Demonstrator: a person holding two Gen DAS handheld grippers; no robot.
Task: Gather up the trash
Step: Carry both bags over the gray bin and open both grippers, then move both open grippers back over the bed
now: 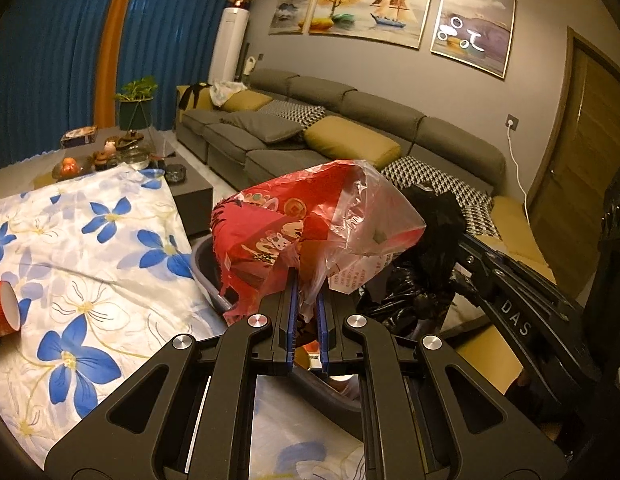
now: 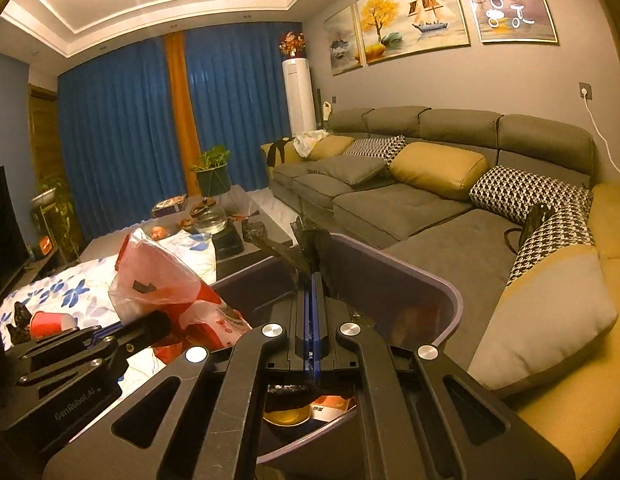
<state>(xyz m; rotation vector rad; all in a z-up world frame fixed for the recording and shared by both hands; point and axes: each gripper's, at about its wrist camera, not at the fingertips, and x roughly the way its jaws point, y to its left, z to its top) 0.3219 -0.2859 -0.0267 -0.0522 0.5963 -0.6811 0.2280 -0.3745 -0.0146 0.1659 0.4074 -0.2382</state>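
A grey sofa (image 2: 410, 200) fills the background. A floral-clothed table (image 1: 90, 248) sits left of a purple-grey bin (image 2: 438, 280). Crumpled red packaging (image 1: 294, 236) is pinched by the nearly closed left gripper (image 1: 306, 304) above the bin; black liner (image 2: 306, 248) is clamped in the fully closed right gripper (image 2: 313, 308). The packaging could be snagged on the rim and spilled. A red cup (image 1: 4, 312) is left on the cloth.

the left gripper (image 1: 306, 280) points forward and slightly down, its blue pads (image 1: 291, 312) nearly together, pinching thin plastic. the right gripper (image 2: 313, 280) points the same way beside it, jaws fully closed on black film.
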